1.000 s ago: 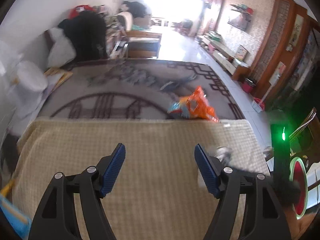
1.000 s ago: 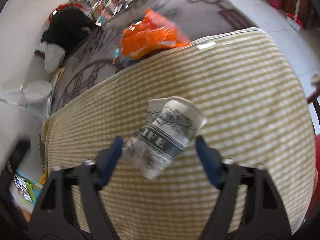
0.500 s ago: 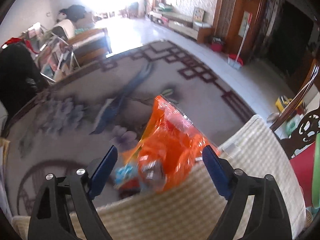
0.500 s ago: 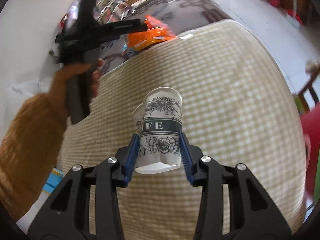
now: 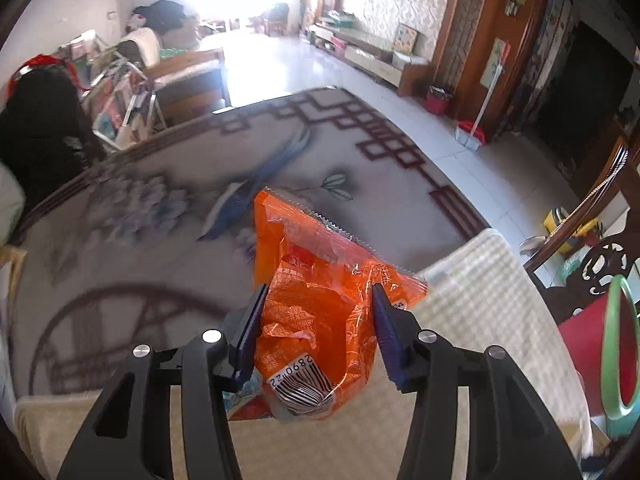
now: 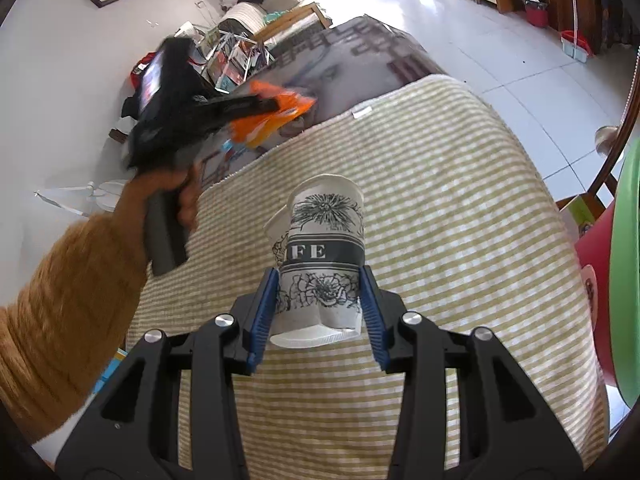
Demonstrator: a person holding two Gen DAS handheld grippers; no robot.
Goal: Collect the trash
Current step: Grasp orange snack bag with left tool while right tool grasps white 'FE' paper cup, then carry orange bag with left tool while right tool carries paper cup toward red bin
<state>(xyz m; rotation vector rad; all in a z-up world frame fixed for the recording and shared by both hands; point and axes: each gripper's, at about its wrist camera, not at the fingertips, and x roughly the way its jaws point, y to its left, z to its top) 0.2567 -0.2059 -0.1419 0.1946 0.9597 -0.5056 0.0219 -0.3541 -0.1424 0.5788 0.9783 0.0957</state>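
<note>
Left gripper is clamped on one crinkled orange snack wrapper with a serrated edge and a barcode near its bottom, at the far edge of the checked tablecloth, over the patterned rug. Right gripper pinches white paper cups, black floral print with "FE" lettering, bottom towards the camera. They look like two nested cups, above the cloth's middle.

I read "FE" on the dark band of the paper cup, and "2890 22" beside the barcode on the orange wrapper.
</note>
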